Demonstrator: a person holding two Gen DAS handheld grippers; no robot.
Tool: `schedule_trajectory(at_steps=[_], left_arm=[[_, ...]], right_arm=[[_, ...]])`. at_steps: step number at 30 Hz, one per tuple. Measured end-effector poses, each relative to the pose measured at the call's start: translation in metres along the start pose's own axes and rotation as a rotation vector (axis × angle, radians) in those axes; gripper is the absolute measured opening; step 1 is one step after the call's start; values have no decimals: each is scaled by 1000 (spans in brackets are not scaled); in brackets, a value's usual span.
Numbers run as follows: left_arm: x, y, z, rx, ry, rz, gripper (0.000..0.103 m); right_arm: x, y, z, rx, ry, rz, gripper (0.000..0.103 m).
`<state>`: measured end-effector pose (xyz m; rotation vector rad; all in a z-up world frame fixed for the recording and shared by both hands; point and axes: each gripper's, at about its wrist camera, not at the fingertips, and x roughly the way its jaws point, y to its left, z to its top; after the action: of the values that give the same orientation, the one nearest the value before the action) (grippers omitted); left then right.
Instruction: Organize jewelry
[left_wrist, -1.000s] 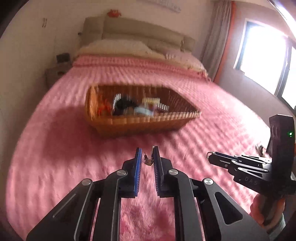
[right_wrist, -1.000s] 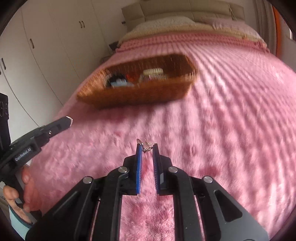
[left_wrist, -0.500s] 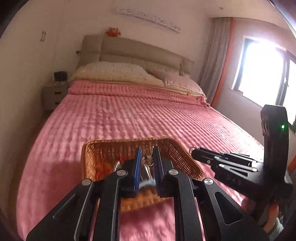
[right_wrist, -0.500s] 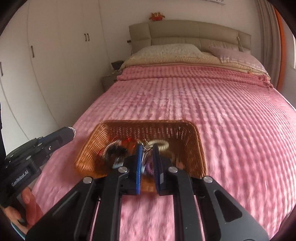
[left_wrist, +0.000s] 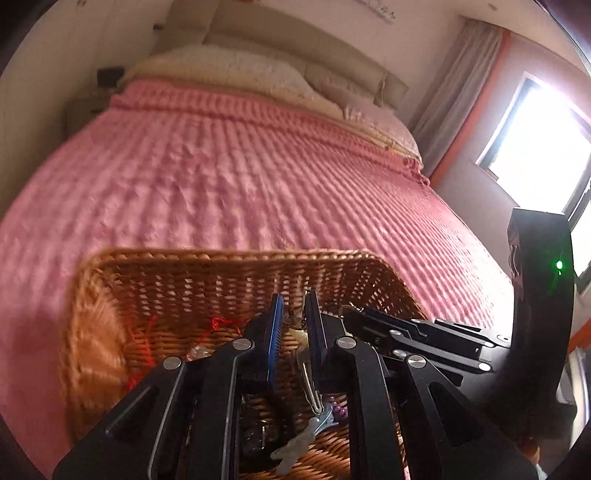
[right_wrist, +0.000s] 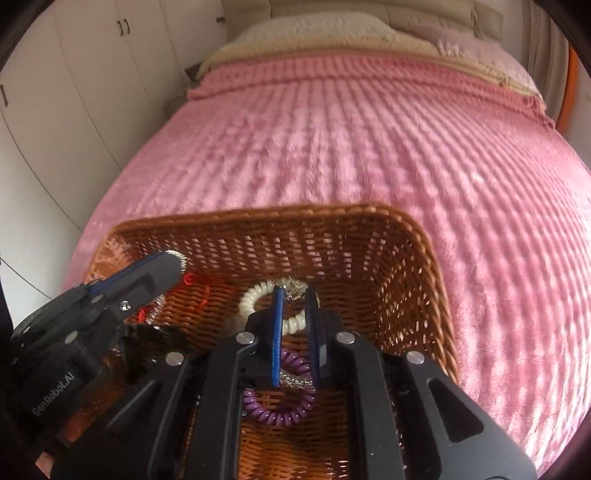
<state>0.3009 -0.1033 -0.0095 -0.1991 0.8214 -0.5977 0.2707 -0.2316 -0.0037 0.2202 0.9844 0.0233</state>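
Both pairs of my jaws stand nearly closed, each pinching a small metal trinket at the tips. Left gripper (left_wrist: 294, 308): its 2 blue-padded fingers clamp a small silver piece (left_wrist: 293, 320) above the wicker basket (left_wrist: 207, 254); what kind of piece it is I cannot tell. Right gripper (right_wrist: 294, 295): its fingers clamp a small silver clasp-like piece (right_wrist: 293, 285), held over the basket's interior. The 2 grippers sit side by side over the basket, each visible in the other's view, the right gripper at the right edge of the left-wrist view. The basket rests on the pink ribbed bedspread (right_wrist: 369, 140). Inside it lie a white spiral coil band (right_wrist: 255, 295), a purple spiral coil band (right_wrist: 280, 402), a silver chain (right_wrist: 295, 380), red thread-like pieces (right_wrist: 192, 280) and a silver hair clip (left_wrist: 312, 391). Pillows (left_wrist: 229, 70) lie at the head of the bed; a bright window (left_wrist: 539, 147) is at the right.
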Motion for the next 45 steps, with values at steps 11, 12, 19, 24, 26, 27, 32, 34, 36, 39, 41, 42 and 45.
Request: schedule_trajectory(at_steps=[11, 12, 19, 24, 26, 27, 32, 34, 36, 39, 41, 42, 45], left_arm=[[-9, 7, 2, -61, 21, -30, 22], [-14, 7, 0, -64, 17, -35, 22], [-88, -18, -21, 18, -98, 5, 47], [-161, -40, -40, 71, -223, 49, 64], [-192, -46, -54, 95, -283, 56, 68], [-204, -48, -60, 101, -309, 69, 73], [-259, -66, -103, 157, -484, 217, 90], [-269, -74, -123, 187, -541, 290, 94], [-266, -79, -146, 208, -581, 369, 95], [-250, -71, -169, 181, -557, 409, 95], [-239, -66, -179, 153, -547, 428, 95], [-230, -62, -189, 146, -555, 447, 95], [-215, -59, -204, 154, -573, 521, 95]], right_arm=[[-14, -7, -3, 10, -14, 11, 14], [-20, -7, -5, 12, -19, 21, 14], [-82, 4, -27, -24, -105, 44, 17], [-152, 17, -57, -57, -247, 65, 46], [-182, 21, -76, -68, -329, 65, 56], [-192, 22, -84, -71, -363, 62, 58], [-238, 33, -144, -111, -612, -30, 93], [-244, 33, -163, -105, -670, -44, 95], [-242, 30, -184, -101, -718, -39, 95], [-229, 26, -207, -81, -732, -79, 95], [-214, 24, -212, -77, -695, -109, 95], [-203, 20, -216, -67, -668, -99, 95], [-183, 12, -225, -53, -640, -112, 95]])
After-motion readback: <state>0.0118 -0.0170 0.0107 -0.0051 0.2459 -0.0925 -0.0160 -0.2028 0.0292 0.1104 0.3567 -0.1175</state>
